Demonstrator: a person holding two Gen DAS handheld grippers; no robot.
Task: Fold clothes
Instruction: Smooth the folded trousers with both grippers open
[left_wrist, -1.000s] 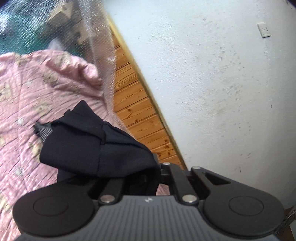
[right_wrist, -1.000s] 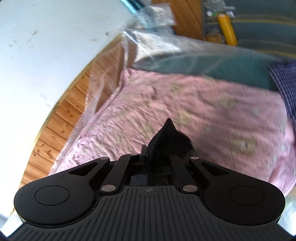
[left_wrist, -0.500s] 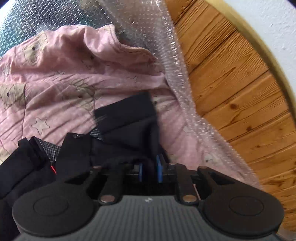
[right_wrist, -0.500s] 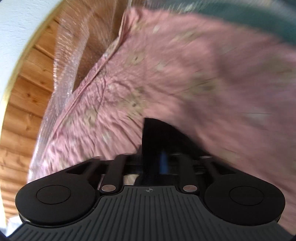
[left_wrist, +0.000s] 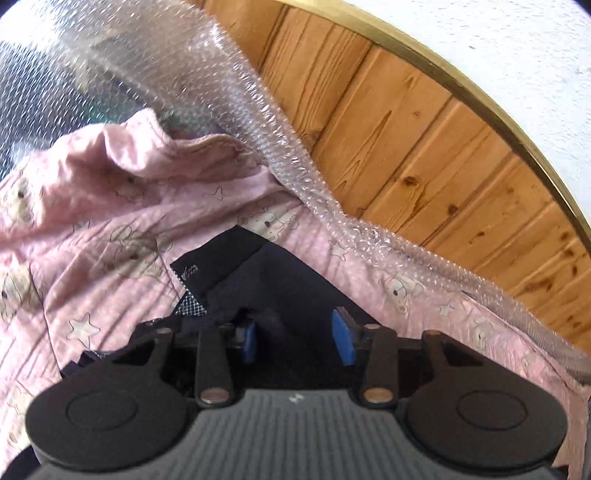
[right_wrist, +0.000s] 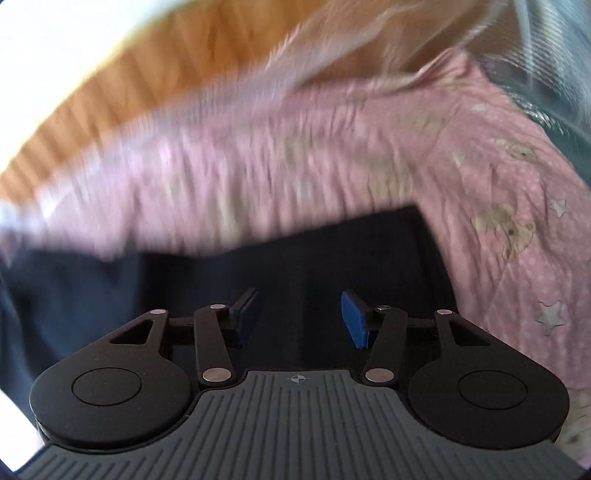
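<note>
A dark navy fabric garment (left_wrist: 273, 280) is laid on a pink bear-print quilt (left_wrist: 92, 229). Left gripper (left_wrist: 297, 338) and right gripper (right_wrist: 301, 317) jaws are opening, fabric unpinched. The corner at 11 o'clock could be dragged if snagged.

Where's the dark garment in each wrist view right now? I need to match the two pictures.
Left wrist: dark garment low centre, running under the left claw, whose jaws are opening.
Right wrist: it fills the lower middle and left, beneath the right claw, also opening; picture blurred.
Shared landmark: pink bear-print sheet.
</note>
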